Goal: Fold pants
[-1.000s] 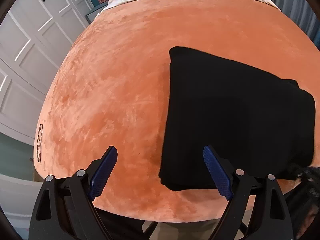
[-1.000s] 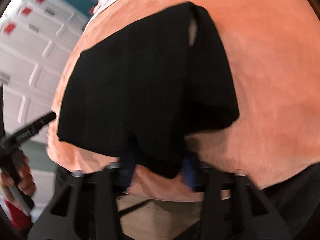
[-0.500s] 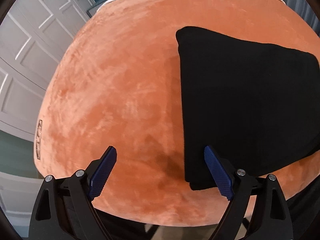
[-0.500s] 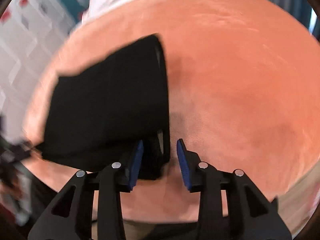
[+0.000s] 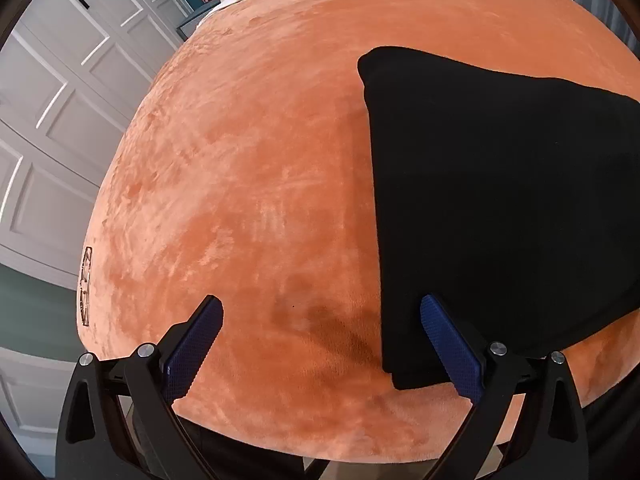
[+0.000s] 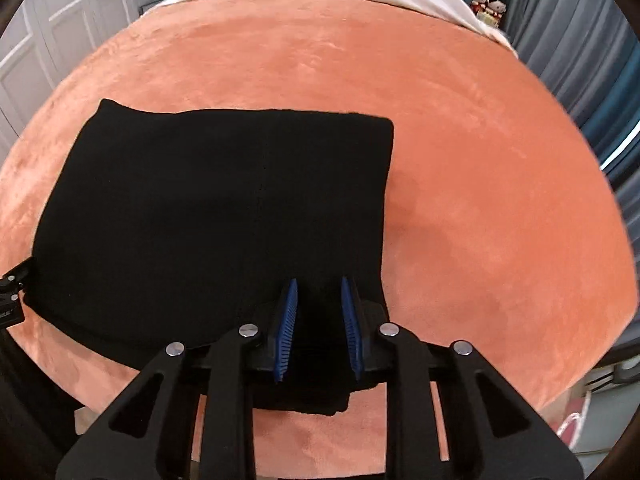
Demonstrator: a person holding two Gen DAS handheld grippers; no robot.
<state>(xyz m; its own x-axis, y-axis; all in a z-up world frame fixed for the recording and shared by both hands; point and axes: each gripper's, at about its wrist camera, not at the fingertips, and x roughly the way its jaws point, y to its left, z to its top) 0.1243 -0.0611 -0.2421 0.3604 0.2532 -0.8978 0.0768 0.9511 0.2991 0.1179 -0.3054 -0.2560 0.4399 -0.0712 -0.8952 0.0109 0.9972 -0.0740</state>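
**Black bundle down on the orange plush, one edge not yet squared**

Black knit, folded into a compact rectangle, was what you had in front of you: the pants [image 6: 216, 216] lay flat on the orange blanket [image 6: 480, 184], toward its near edge, with one dark flap hanging past the main fold line just under your right gripper [image 6: 318, 334]. That tool's blue pads stood a narrow gap apart with fabric showing behind and below them; whether they pinched any cloth, I could not tell. Your left gripper [image 5: 320, 344] was spread wide, holding nothing, with its right pad [image 5: 448, 344] just over the bundle's near left corner.

The risk I saw was that loose flap. If you pulled the right tool back while a layer was caught between the pads, the top fold would probably drag and open, and the plush nap would grip the bottom layer and skew the stack. Sweeping the spread left tool sideways could also snag that corner.

Compared with a second before, the lifted panel you had been carrying had come down and the bundle read as one flat block; half a second before, your right pads had stood wider and beside the edge, and they had since narrowed over it.
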